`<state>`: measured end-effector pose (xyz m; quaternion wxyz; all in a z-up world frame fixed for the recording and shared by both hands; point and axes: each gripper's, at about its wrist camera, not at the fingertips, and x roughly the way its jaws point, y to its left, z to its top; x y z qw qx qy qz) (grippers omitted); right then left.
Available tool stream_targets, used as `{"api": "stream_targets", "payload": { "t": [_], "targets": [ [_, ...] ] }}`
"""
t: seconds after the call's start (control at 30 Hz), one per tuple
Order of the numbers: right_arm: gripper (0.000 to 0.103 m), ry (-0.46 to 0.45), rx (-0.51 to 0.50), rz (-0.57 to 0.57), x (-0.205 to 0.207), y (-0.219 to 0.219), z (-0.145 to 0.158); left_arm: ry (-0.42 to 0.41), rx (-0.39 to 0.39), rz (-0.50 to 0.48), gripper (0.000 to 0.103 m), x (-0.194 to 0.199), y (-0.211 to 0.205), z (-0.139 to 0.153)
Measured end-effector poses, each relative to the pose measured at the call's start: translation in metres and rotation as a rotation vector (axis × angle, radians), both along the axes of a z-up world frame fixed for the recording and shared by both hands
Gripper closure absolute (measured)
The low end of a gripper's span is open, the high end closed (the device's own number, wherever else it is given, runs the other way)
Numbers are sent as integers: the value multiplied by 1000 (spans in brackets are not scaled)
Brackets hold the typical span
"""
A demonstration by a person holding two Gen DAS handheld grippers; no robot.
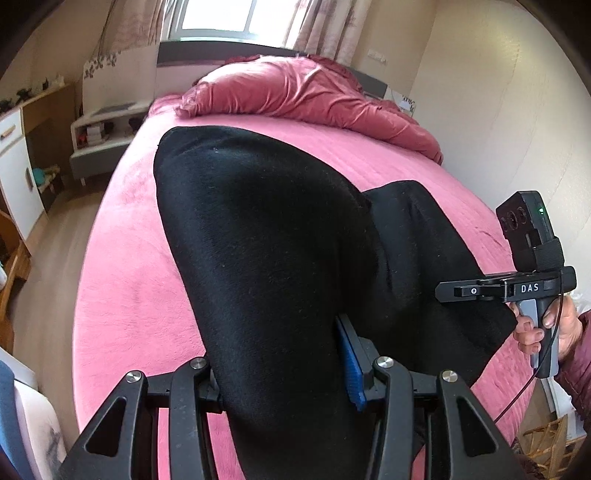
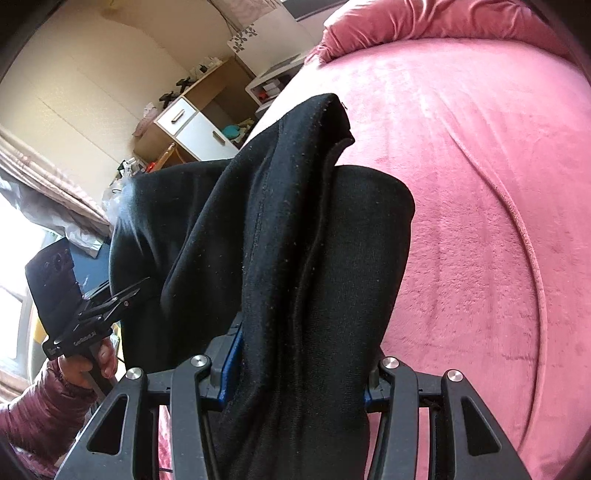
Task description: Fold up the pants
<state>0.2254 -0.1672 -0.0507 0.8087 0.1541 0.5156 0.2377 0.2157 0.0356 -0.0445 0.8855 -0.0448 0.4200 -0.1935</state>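
Pants (image 1: 266, 236), black and thick, hang bunched between the 2 grippers above a bed (image 1: 122, 236) covered in a pink fleece sheet. In the left wrist view the left gripper (image 1: 284, 376) is clamped on a broad fold of the cloth: the fabric fills the gap between its fingers, and a blue pad (image 1: 352, 373) presses against its right side, while the other pad is hidden under the cloth. From there the fabric runs forward and up into a rounded hump, and a second lobe of it spreads to the right toward the right gripper (image 1: 461, 291), which is seen side-on there, its handle held in a hand (image 1: 546, 328) with a dark red quilted sleeve (image 1: 576, 373) behind it. In the right wrist view the right gripper (image 2: 295, 384) grasps another thick bundle of the same cloth, with blue pads (image 2: 231, 365) squeezing it from both sides; a seam runs lengthwise along the raised fold. The left gripper (image 2: 122, 291) shows at the left of that view, held by the other hand (image 2: 88, 362), with black cloth reaching it. A crumpled pink duvet (image 1: 306, 92) lies at the far end of the bed, below a window (image 1: 218, 14), and a low white bedside shelf (image 1: 107, 125) stands just beside the bed.
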Motion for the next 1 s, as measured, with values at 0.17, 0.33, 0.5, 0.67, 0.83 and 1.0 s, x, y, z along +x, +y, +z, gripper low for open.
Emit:
{"api": "stream_targets", "payload": {
  "t": [0.17, 0.33, 0.5, 0.67, 0.83, 1.0],
  "targets": [
    [54, 70, -8, -21, 19, 8, -31, 122, -22, 37, 48, 28, 6, -38],
    [49, 113, 67, -53, 24, 1, -56, 235, -184, 123, 31, 46, 35, -70],
    [49, 105, 100, -62, 16, 1, -59, 237, -207, 121, 31, 39, 43, -63],
    [40, 108, 43, -83, 18, 1, -50, 203, -110, 172, 31, 23, 51, -43],
    [31, -4, -172, -159, 0, 13, -17, 84, 30, 300, 32, -9, 47, -17],
    [33, -127, -289, -149, -33, 37, 19, 42, 54, 337, 32, -44, 35, -8]
  ]
}}
